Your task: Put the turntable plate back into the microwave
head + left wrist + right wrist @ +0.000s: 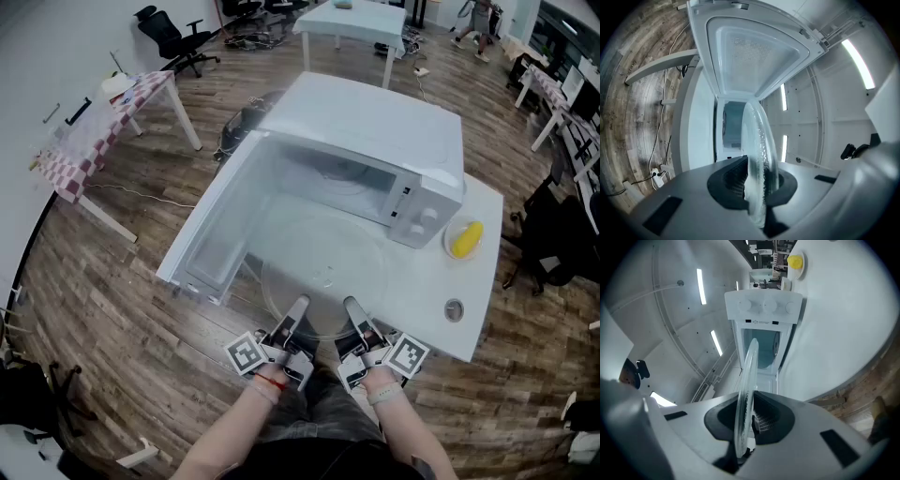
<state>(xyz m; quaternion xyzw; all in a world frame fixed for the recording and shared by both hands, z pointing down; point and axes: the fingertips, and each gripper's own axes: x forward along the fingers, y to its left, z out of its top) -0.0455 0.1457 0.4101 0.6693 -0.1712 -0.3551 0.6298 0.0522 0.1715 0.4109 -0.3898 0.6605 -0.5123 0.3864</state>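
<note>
We hold glass plate (323,272) by near rim: left claw (298,309) clamped on it, right claw (352,307) likewise. Plate lies flat over desk (473,319) front edge, just outside open microwave (375,150), door (211,220) swung left. Our advice: keep plate level, slide straight in, centre on cavity floor, release both together.

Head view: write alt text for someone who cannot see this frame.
The left gripper and right gripper each clamp the near rim of a clear turntable plate before the open microwave on a white table. Its door stands open leftward.
</note>
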